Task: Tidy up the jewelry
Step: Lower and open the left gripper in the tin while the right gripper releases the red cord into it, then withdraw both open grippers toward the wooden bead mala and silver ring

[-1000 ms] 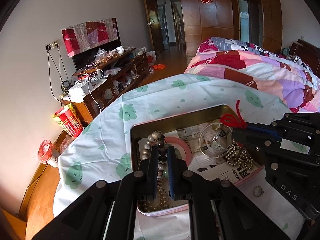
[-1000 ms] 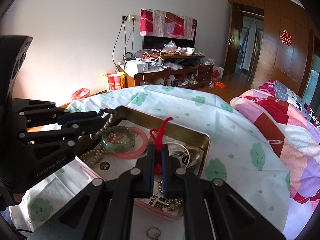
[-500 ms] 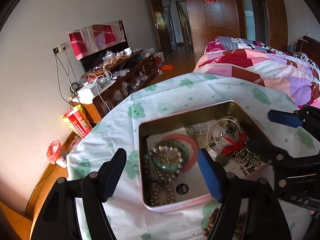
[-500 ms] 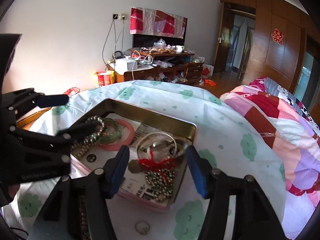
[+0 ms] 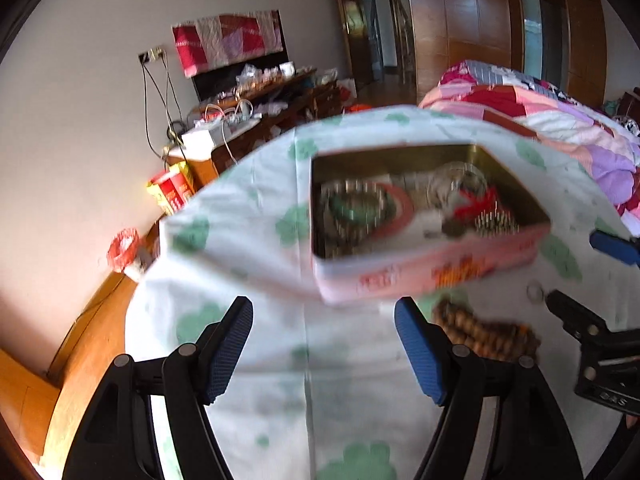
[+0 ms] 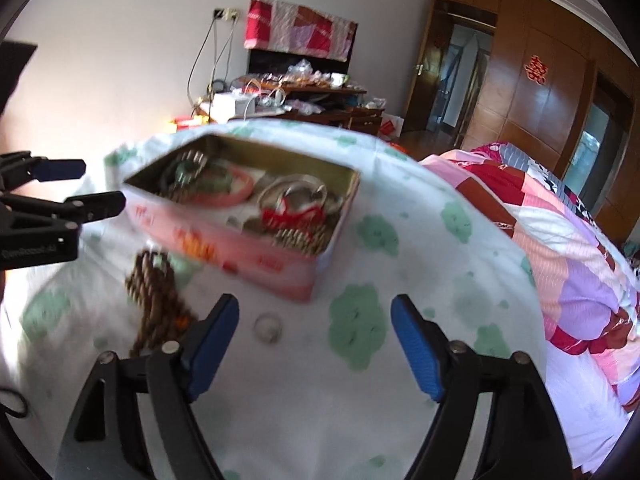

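Note:
A pink tin box [image 5: 424,276] [image 6: 256,256] sits on the cloth-covered table, holding a green bangle [image 5: 352,206], a pink ring, pearl strands, a silver bangle [image 6: 292,194] and a red-corded charm [image 5: 476,204] [image 6: 288,216]. A brown bead bracelet [image 5: 484,334] [image 6: 154,300] and a small ring [image 6: 268,326] [image 5: 534,292] lie on the cloth in front of the box. My left gripper [image 5: 324,344] is open and empty, back from the box. My right gripper [image 6: 314,342] is open and empty, with the ring just ahead of its left finger.
The table wears a white cloth with green prints [image 5: 240,288]. A bed with a patchwork quilt [image 6: 560,240] lies to the right. A cluttered TV cabinet [image 5: 256,108] stands against the far wall. The table edge drops off at left.
Both grippers opened and let go of their jewelry into the box, then pulled back toward me and lower. The box now sits farther ahead, and the bead bracelet and ring came into view.

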`<state>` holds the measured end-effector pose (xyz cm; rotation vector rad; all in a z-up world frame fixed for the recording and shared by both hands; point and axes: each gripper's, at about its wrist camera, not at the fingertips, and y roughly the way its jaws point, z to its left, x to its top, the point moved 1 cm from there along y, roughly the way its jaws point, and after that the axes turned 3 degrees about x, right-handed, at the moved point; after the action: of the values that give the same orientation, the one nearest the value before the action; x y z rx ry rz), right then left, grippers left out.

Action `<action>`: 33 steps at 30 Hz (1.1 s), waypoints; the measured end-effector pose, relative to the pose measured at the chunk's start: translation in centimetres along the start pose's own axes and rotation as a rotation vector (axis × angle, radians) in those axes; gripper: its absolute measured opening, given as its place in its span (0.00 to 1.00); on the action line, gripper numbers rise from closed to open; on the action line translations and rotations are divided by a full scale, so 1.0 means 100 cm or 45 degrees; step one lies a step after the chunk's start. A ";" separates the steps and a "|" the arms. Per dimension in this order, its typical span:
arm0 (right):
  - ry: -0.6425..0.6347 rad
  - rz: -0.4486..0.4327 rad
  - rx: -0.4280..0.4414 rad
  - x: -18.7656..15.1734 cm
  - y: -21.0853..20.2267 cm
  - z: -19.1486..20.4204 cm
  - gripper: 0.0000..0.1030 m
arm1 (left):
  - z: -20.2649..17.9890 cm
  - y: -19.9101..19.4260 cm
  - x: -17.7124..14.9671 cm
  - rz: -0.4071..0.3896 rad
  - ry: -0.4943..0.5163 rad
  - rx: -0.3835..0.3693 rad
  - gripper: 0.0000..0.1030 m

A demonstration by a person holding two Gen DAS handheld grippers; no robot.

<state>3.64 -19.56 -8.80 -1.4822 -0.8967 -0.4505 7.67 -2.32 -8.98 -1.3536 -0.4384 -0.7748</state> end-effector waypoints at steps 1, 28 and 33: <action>-0.029 0.019 -0.013 -0.003 0.004 0.006 0.78 | 0.000 0.001 -0.003 0.013 0.003 0.010 0.71; 0.061 0.048 -0.067 -0.024 -0.003 -0.016 0.78 | -0.058 0.003 -0.008 0.026 0.117 -0.063 0.72; 0.069 0.060 -0.021 -0.021 0.002 -0.012 0.78 | -0.051 0.004 -0.012 0.020 0.129 -0.059 0.72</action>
<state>2.76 -21.28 -10.35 -1.4963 -0.8152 -0.4622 6.42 -6.95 -11.03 -1.3529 -0.3315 -0.8410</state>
